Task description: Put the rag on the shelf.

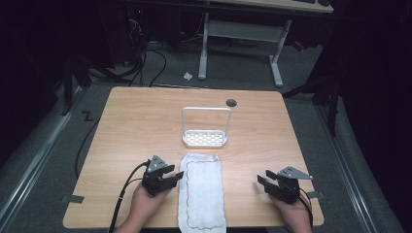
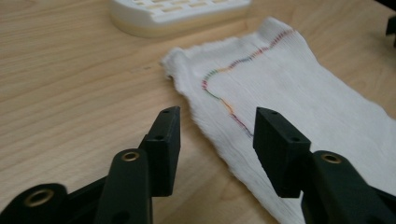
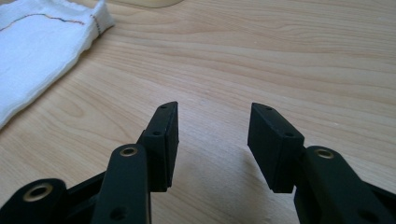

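White terry cloth point(image 1: 202, 191) with a coloured stitched border is laid flat on the wooden bench point(image 1: 136, 126), near the front edge, just before a white handled rack point(image 1: 205, 127). The left tool point(image 1: 176, 177) is held open beside the cloth's left edge; the right tool point(image 1: 264, 178) is held open over bare wood, well apart.
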Tool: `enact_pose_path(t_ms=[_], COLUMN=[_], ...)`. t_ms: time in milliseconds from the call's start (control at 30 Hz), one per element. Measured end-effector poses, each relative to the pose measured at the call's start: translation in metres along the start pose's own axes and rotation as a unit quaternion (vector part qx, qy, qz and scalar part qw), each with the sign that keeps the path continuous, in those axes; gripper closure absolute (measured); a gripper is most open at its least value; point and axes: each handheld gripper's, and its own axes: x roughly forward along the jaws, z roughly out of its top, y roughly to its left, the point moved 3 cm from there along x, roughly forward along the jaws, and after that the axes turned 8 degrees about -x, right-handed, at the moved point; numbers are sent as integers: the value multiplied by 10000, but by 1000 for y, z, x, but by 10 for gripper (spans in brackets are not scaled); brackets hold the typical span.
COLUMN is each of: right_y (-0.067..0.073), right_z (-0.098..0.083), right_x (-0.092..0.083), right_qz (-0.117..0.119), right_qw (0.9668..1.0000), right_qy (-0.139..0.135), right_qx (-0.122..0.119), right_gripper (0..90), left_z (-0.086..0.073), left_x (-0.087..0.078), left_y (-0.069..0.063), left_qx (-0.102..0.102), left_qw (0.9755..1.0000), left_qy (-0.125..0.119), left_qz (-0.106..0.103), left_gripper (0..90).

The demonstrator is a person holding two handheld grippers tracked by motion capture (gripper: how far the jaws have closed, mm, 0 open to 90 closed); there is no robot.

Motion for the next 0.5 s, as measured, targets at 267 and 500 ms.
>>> enact_pose_path(t_ms=[267, 500], right_y=[22, 56], right_z=[16, 50], right_x=[11, 35], right_qz=[213, 567], right_qw=[9995, 9972], right_qy=[-110, -258], right_qx=[-190, -411], right_gripper=[467, 430], left_z=[8, 20], left_x=[20, 34], left_y=[6, 9], left_qx=[-113, -275], left_qw=[9997, 9989], left_qy=[102, 81], left_qz=[169, 360], left_gripper=[445, 456])
